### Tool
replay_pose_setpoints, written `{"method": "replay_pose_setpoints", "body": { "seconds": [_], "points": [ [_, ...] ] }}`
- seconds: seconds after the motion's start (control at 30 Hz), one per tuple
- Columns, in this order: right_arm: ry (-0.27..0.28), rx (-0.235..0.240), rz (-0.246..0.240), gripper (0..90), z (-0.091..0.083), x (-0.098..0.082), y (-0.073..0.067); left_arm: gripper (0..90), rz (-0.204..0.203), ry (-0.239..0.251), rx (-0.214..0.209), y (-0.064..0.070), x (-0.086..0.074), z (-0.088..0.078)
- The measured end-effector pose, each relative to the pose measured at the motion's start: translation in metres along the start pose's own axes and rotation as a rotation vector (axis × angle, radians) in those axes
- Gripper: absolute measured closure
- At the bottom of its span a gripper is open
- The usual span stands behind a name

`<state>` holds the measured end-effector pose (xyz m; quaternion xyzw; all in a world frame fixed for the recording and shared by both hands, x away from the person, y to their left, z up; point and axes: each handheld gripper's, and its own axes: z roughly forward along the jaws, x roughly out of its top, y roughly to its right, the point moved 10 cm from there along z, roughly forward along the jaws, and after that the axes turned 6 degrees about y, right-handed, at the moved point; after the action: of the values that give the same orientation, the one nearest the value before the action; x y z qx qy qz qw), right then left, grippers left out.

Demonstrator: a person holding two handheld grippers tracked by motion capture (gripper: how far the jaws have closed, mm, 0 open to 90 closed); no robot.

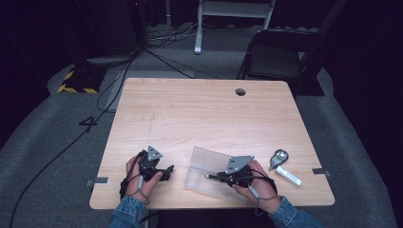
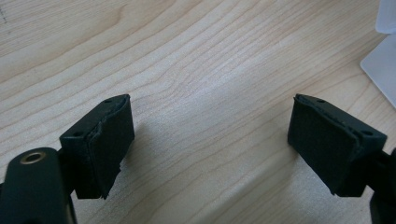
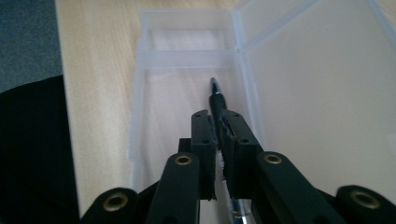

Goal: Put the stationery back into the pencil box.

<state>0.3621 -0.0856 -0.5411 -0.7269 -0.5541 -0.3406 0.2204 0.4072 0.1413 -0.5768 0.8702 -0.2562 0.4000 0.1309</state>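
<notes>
A clear plastic box [image 1: 205, 180] lies open near the table's front edge, its lid [image 1: 209, 159] tilted up behind it. My right gripper [image 1: 211, 176] reaches in from the right, shut on a dark pen [image 3: 216, 95]. The pen's tip points along the inside of the box [image 3: 187, 60], next to the lid [image 3: 317, 93]. In the right gripper view the right gripper [image 3: 217, 126] has both pads pressed on the pen's barrel. My left gripper [image 1: 167, 171] rests left of the box. In the left gripper view the left gripper [image 2: 210, 135] stands open over bare wood, with a box corner [image 2: 380, 60] at the right.
Right of my right hand lie a small grey oval gadget [image 1: 279, 156] and a white stick [image 1: 288, 175]. The wooden table [image 1: 199, 114] has a cable hole [image 1: 240, 91] at the back. A folding chair [image 1: 275, 52] stands behind the table's far right corner.
</notes>
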Motion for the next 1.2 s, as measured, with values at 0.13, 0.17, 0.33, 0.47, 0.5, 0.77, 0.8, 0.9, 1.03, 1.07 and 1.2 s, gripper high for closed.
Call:
{"method": "replay_pose_setpoints", "body": {
  "seconds": [0.13, 0.17, 0.33, 0.47, 0.5, 0.77, 0.8, 0.9, 1.03, 1.07, 1.2],
  "points": [
    [-0.008, 0.027, 0.006, 86.4, -0.003, -0.003, -0.007, 15.1, 0.001, 0.000, 0.000, 0.000, 0.000, 0.000],
    [-0.013, 0.032, 0.001, 86.6, -0.003, -0.004, -0.007, 15.1, 0.001, -0.001, 0.000, 0.000, 0.000, 0.000],
    [-0.047, 0.037, 0.043, 81.3, 0.000, -0.016, -0.008, 15.1, 0.000, 0.000, 0.000, 0.000, 0.000, 0.000],
    [-0.062, 0.023, 0.048, 78.1, 0.002, -0.022, -0.004, 15.1, 0.000, 0.000, 0.000, 0.000, 0.000, 0.000],
    [-0.062, 0.021, 0.047, 77.6, 0.002, -0.022, -0.003, 15.1, 0.000, 0.000, 0.000, 0.000, 0.000, 0.000],
    [-0.068, -0.002, 0.047, 76.3, 0.002, -0.025, 0.005, 15.1, 0.000, -0.001, 0.000, 0.000, 0.000, 0.000],
    [-0.067, -0.006, 0.048, 76.1, 0.002, -0.025, 0.006, 15.1, 0.000, 0.000, 0.000, 0.000, 0.000, 0.000],
    [-0.067, -0.019, 0.054, 74.5, 0.000, -0.026, 0.010, 15.1, 0.000, 0.000, 0.000, 0.000, 0.000, 0.000],
    [-0.064, -0.018, 0.057, 74.0, -0.001, -0.026, 0.011, 15.1, 0.000, 0.000, 0.000, 0.000, 0.000, 0.000],
    [-0.063, -0.015, 0.057, 73.3, 0.000, -0.025, 0.010, 15.1, 0.000, 0.000, 0.000, 0.000, 0.000, 0.000],
    [-0.061, -0.002, 0.057, 71.3, 0.001, -0.024, 0.005, 15.1, 0.000, 0.000, 0.000, 0.000, 0.000, 0.000]
  ]
}}
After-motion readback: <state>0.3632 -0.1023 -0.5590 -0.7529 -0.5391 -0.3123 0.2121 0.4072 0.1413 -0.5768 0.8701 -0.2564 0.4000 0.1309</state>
